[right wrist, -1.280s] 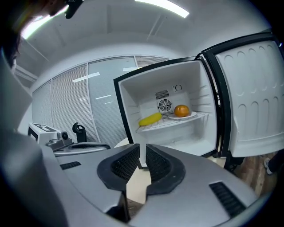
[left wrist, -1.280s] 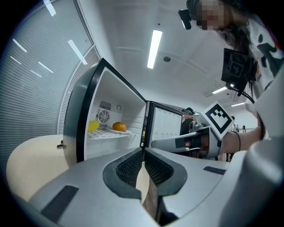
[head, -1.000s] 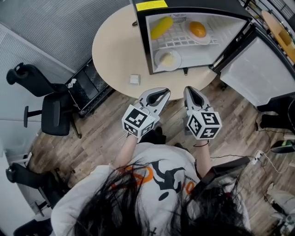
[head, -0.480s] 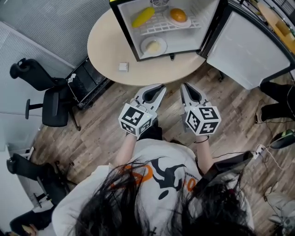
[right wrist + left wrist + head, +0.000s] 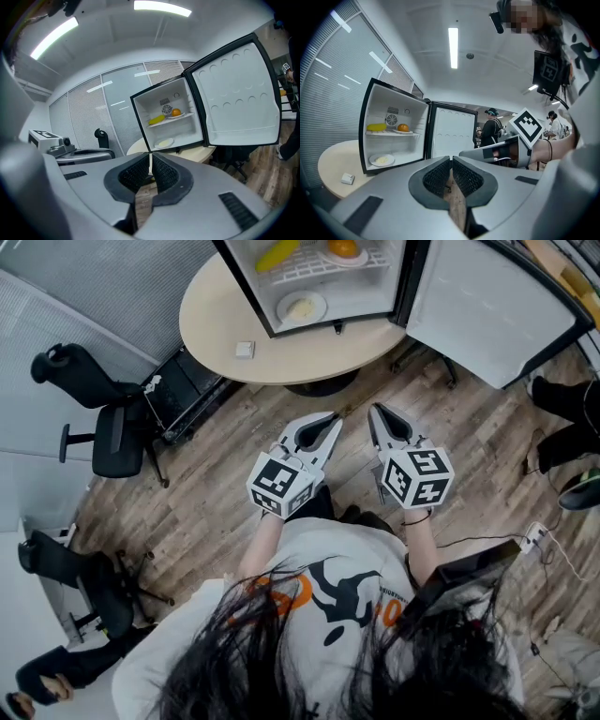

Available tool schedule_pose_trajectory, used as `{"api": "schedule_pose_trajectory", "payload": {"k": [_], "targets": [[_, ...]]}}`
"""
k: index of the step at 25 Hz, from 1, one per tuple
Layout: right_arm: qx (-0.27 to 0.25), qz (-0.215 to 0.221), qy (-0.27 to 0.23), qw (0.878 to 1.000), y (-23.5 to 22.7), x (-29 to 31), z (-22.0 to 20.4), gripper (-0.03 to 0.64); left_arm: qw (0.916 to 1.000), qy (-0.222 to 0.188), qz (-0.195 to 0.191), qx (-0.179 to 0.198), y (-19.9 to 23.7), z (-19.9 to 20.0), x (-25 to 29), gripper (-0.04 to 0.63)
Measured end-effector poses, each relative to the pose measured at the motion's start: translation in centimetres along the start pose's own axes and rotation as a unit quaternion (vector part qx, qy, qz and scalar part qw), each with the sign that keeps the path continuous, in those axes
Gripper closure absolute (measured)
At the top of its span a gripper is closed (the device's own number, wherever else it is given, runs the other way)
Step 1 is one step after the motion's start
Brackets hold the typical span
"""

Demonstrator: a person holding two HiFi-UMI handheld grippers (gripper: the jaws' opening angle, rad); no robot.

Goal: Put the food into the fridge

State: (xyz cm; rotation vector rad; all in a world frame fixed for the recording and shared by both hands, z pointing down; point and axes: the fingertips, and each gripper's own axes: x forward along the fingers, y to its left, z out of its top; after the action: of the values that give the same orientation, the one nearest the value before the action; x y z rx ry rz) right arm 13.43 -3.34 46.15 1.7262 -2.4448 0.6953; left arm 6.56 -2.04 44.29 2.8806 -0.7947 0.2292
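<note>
Two grippers side by side over the wood floor (image 5: 216,484), well back from the round table (image 5: 220,334): left gripper (image 5: 330,418) with jaws pressed together on nothing, right gripper (image 5: 377,409) likewise closed and empty. Black-and-white square markers on both cubes. Orange print on the white shirt (image 5: 323,563) too cut off to read. On the table, fridge (image 5: 246,292) with door (image 5: 487,306) swung wide. Inside: yellow food (image 5: 278,253) and orange (image 5: 343,247) on the upper shelf, plate (image 5: 283,311) of pale food on the bottom. Small white box (image 5: 245,350) beside the fridge.
</note>
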Motion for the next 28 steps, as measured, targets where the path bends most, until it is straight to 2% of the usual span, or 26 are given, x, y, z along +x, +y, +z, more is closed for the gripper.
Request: {"api": "schedule_pose_trajectory", "payload": {"k": [14,28], "targets": [[-0.008,0.028,0.009,1.000,2.3,-3.2,-2.5,0.588,0.9997,-0.004,0.024,-0.003,-3.0,-1.5,-3.4,0.583],[-0.035,0.043,0.029,0.998,4.1,-3.2,-3.3,0.598,0.9990,-0.014,0.041,0.002,-3.0,-1.1,-5.2,0.582]]}}
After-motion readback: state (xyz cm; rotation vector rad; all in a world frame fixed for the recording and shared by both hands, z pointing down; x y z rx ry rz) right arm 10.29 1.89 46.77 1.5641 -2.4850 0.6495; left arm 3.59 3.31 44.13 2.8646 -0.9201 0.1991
